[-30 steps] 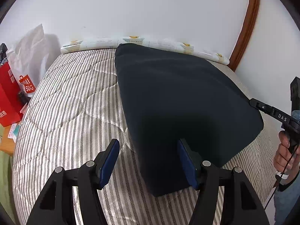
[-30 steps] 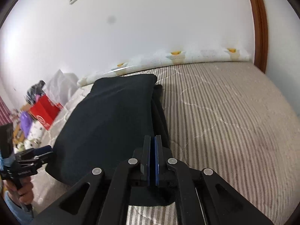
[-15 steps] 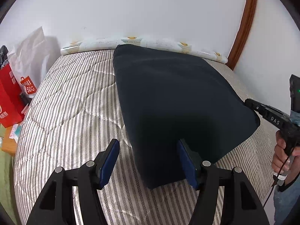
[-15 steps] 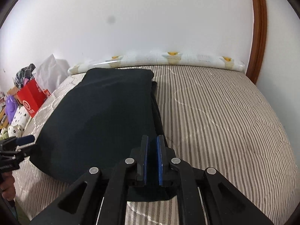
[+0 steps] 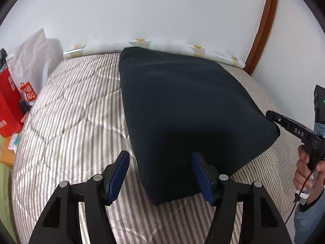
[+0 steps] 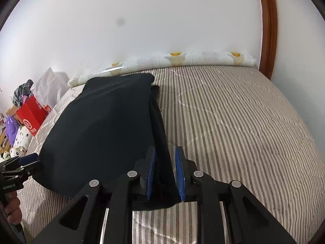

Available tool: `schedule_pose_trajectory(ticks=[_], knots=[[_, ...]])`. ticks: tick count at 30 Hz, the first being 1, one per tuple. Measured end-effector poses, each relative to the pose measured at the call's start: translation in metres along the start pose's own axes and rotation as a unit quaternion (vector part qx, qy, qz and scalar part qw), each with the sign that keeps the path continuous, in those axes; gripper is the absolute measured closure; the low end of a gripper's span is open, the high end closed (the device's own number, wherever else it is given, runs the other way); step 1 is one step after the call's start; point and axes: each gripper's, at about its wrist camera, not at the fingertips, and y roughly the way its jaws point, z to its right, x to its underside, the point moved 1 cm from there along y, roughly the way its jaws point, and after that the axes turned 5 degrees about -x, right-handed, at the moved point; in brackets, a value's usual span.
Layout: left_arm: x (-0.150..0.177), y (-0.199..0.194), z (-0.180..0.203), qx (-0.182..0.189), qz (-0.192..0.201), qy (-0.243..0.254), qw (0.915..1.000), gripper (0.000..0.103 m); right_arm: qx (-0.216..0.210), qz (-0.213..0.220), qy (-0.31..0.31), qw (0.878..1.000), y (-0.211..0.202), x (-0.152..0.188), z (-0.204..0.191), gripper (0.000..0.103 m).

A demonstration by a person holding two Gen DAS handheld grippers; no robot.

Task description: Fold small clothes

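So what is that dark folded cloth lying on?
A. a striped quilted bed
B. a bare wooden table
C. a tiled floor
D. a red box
A: the cloth lies flat on the bed, whose grey and white stripes and quilt seams show on both sides of it in both views.

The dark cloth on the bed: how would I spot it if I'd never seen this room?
Find the striped quilt covering the bed. Lying flat on it, reaching toward the far wall, is a folded navy garment. It is the only plain dark thing on the bed; everything around it is pale stripes.
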Motion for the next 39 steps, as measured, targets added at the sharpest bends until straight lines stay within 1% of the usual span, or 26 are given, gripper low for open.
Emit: schedule_pose_trajectory(ticks=[3,7,12,15,18,21,23,24,26,29,30,32,33,34,35,36,37,38,39], knots=[[0.003,0.0,0.002,0.0,-0.002,0.007,1.0,0.042,0.008,-0.003,-0.011,1.0,-0.001,0.004,-0.001,0.083],[0.0,-0.001,0.003,-0.003,0.002,0.005,1.0,0.042,0.013,0.005,-0.02,1.0,-0.008,0.003,-0.001,0.079],[0.005,-0.001,0.004,0.002,-0.002,-0.003,1.0,0.042,-0.012,0.007,0.009,1.0,-0.011,0.005,0.004,0.079],[0.007,-0.001,0.007,-0.004,-0.004,0.004,1.0,0.042,-0.005,0.002,-0.001,1.0,-0.009,0.008,0.001,0.079],[0.008,-0.003,0.007,-0.007,0.0,0.001,1.0,0.042,-0.001,0.002,-0.005,1.0,-0.008,0.011,0.002,0.079],[0.012,-0.003,0.006,-0.011,-0.006,-0.007,0.9999,0.042,0.004,-0.005,0.006,1.0,-0.008,0.017,0.006,0.078],[0.015,-0.002,0.005,-0.023,-0.013,-0.009,0.9996,0.042,0.016,-0.009,0.002,1.0,-0.01,0.022,0.006,0.078],[0.016,-0.003,0.005,-0.029,-0.018,-0.01,0.9994,0.042,0.02,-0.01,-0.001,1.0,-0.012,0.023,0.005,0.078],[0.017,-0.008,0.005,-0.029,-0.02,-0.014,0.9993,0.042,0.025,-0.013,-0.003,1.0,-0.021,0.024,0.002,0.078],[0.015,-0.022,0.008,-0.036,-0.01,-0.011,0.9992,0.042,0.039,-0.011,-0.012,0.999,-0.038,0.022,-0.004,0.076],[0.015,-0.028,0.009,-0.038,-0.006,-0.012,0.9992,0.042,0.049,-0.008,-0.015,0.999,-0.045,0.021,-0.007,0.075],[0.016,-0.043,0.011,-0.035,0.002,-0.016,0.9992,0.042,0.069,0.001,-0.017,0.997,-0.06,0.02,-0.014,0.066],[0.017,-0.051,0.013,-0.033,0.006,-0.018,0.9993,0.041,0.075,0.008,-0.017,0.997,-0.07,0.021,-0.017,0.065],[0.018,-0.06,0.016,-0.033,0.011,-0.019,0.9992,0.039,0.079,0.017,-0.019,0.997,-0.082,0.021,-0.022,0.06],[0.019,-0.07,0.019,-0.035,0.019,-0.018,0.9991,0.037,0.081,0.024,-0.019,0.996,-0.094,0.022,-0.026,0.051],[0.02,-0.079,0.023,-0.038,0.028,-0.016,0.9988,0.031,0.081,0.028,-0.018,0.996,-0.102,0.022,-0.028,0.046],[0.021,-0.091,0.027,-0.042,0.038,-0.014,0.9983,0.027,0.079,0.036,-0.017,0.996,-0.116,0.022,-0.033,0.037],[0.022,-0.102,0.03,-0.046,0.048,-0.014,0.9977,0.025,0.077,0.04,-0.017,0.996,-0.124,0.022,-0.036,0.031],[0.023,-0.111,0.033,-0.048,0.055,-0.015,0.9972,0.023,0.075,0.045,-0.015,0.996,-0.134,0.022,-0.039,0.029]])
